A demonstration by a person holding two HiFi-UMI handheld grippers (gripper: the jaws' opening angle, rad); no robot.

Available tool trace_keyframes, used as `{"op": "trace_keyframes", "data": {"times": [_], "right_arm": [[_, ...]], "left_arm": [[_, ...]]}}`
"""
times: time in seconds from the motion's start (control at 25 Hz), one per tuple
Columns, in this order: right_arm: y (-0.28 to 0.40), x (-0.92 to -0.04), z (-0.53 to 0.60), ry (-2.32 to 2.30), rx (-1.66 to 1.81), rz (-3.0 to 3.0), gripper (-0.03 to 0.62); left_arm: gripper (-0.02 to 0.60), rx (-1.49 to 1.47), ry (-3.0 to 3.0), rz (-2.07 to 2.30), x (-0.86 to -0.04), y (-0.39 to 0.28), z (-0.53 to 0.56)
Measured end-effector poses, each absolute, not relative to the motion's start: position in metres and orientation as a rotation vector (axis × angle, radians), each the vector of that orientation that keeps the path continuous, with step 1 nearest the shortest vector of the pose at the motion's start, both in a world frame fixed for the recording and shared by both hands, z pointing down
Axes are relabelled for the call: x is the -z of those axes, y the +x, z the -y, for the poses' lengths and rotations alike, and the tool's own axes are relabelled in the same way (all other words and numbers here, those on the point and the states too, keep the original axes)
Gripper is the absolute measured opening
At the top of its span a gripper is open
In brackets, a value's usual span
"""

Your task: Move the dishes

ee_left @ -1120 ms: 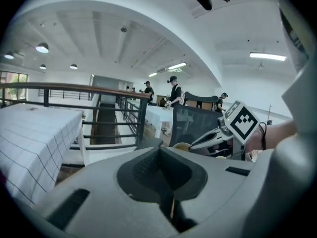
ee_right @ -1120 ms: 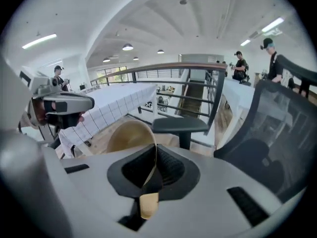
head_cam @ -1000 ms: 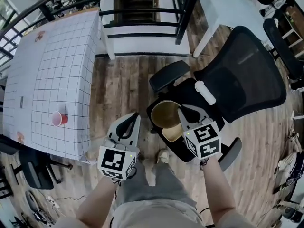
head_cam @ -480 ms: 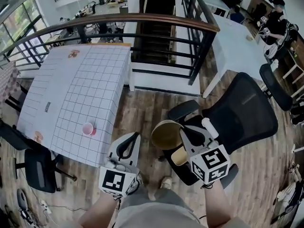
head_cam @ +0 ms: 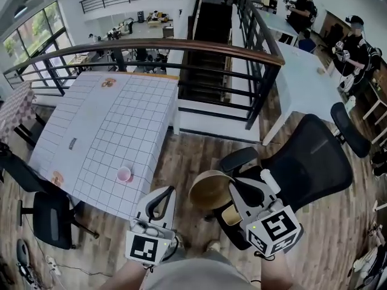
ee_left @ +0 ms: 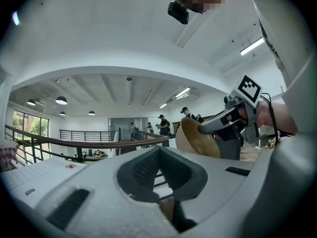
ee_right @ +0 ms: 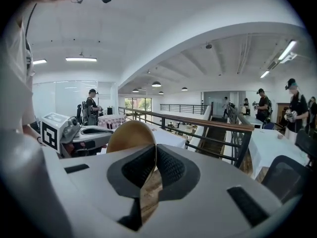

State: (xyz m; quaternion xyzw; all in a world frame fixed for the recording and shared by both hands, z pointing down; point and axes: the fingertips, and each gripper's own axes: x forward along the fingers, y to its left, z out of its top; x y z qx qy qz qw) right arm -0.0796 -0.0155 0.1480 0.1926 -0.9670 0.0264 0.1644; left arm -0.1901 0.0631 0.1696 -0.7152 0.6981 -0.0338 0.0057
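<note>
My right gripper (ee_right: 155,158) is clenched on the rim of a tan bowl (ee_right: 130,135); the rim runs straight between the two pads, and the bowl stands tilted on edge to the left of the jaws. In the head view, the right gripper (head_cam: 232,190) sits at the lower centre-right of the frame, and the bowl (head_cam: 208,189) hangs off its tip in the air, over the front edge of a black office chair (head_cam: 308,162).

My left gripper (ee_left: 158,149) has its jaws drawn together with nothing between them. In the head view it (head_cam: 169,191) lies at the lower centre, just left of the bowl and apart from it. From the left gripper view, I see the bowl's hollow side facing me at the right of the frame.

A second pale dish (head_cam: 230,215) rests on the chair seat, partly hidden under the right gripper. A white cylinder (head_cam: 269,180) lies on the chair too.

Further out, a table with a grid-pattern cloth (head_cam: 103,125) fills the left half of the head view, with a pink cup (head_cam: 123,174) near its lower edge. A dark railing (head_cam: 181,44) crosses the top, and the wooden floor (head_cam: 187,150) shows between the table and the chair.
</note>
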Motion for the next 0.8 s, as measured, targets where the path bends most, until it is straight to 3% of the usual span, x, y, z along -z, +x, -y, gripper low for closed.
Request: {"op": "trace_keyframes", "data": {"times": [0.36,0.8], "right_arm": [[-0.123,-0.141,0.004,0.431,-0.040,2.768,0.028],[-0.263,-0.153,0.016,0.201,0.062,2.752,0.028]], "left_arm": [[0.012,0.086,-2.169,-2.258,-0.160,-0.223,-0.075],[0.012,0.119,-1.978,-2.490,-0.190,-0.330,-0.086]]}}
